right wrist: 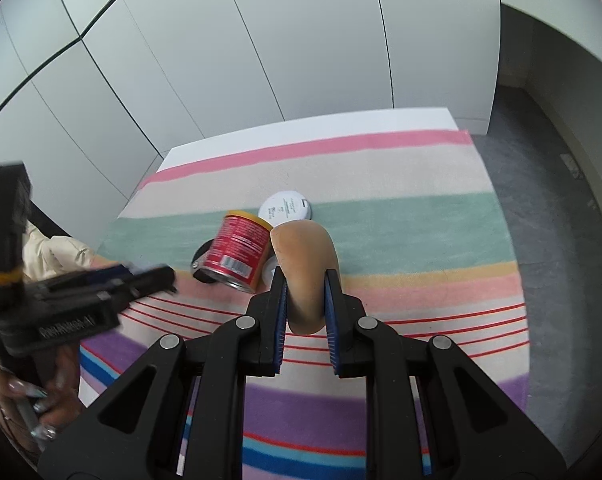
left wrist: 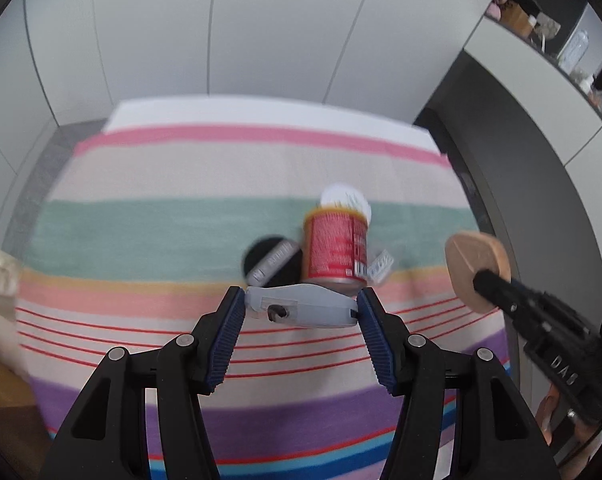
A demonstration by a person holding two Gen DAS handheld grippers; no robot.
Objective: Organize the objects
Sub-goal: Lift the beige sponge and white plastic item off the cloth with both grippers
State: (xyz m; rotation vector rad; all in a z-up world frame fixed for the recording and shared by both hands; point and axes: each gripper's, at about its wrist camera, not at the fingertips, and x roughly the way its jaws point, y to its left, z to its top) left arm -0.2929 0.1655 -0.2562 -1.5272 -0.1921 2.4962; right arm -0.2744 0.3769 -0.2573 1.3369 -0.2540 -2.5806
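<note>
Both tongs tilt steeply down over the striped counter (left wrist: 141,220). The left tongs (left wrist: 301,304) clamp a grey case (left wrist: 313,306); the right tongs (right wrist: 305,280) pinch a tan pad (right wrist: 305,264). A red can (left wrist: 335,248) lies just beyond.

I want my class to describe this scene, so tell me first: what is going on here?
A person is tidying items on a striped cloth with two handheld grippers. The left gripper is shut on a flat grey gadget; the right gripper is shut on a tan wooden piece. Both items are held above the cloth. A red can lies tipped beside a white round lid and a black disc.
</note>
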